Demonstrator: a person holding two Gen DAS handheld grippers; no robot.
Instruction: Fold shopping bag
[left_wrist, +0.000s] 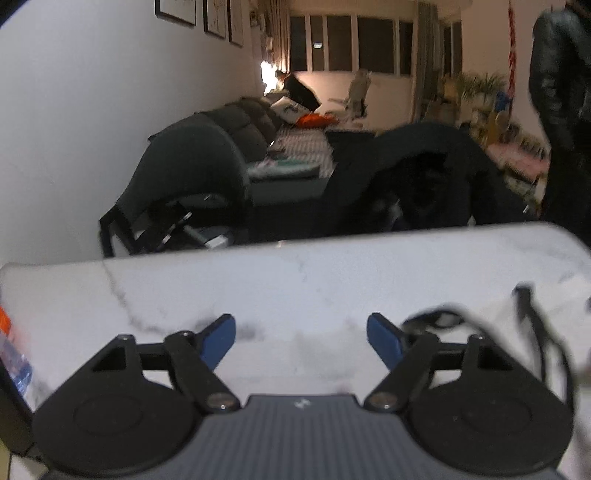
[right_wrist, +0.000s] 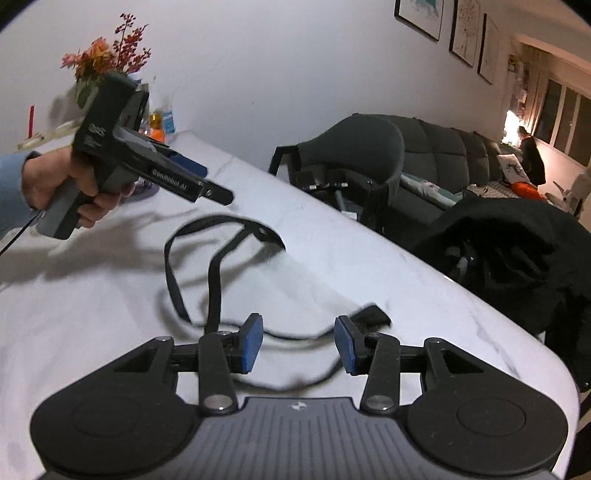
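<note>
Right gripper (right_wrist: 298, 345) low in the frame, blue pads (right_wrist: 252, 343) spread apart, nothing between them, poised just above the white shopping bag (right_wrist: 291, 280) flat on the marble table (right_wrist: 424, 295). Bag blurred and near the same white as the tabletop, outline hard to trace; black handles (right_wrist: 212, 266) looped toward centre left, one dark strap running across between the spread pads. Upper left of that frame: left gripper (right_wrist: 195, 179), side-on, held by a hand (right_wrist: 55, 184) with a blue sleeve, lifted clear of the table. From its own view, left gripper (left_wrist: 301, 341) also wide open, empty, over bare marble (left_wrist: 258, 288); bag edge and black handles (left_wrist: 535, 332) smeared at lower right. Beyond the table, draped chairs (right_wrist: 354, 147) and a grey sofa (right_wrist: 443, 144); flowers (right_wrist: 107, 59) at upper left.
</note>
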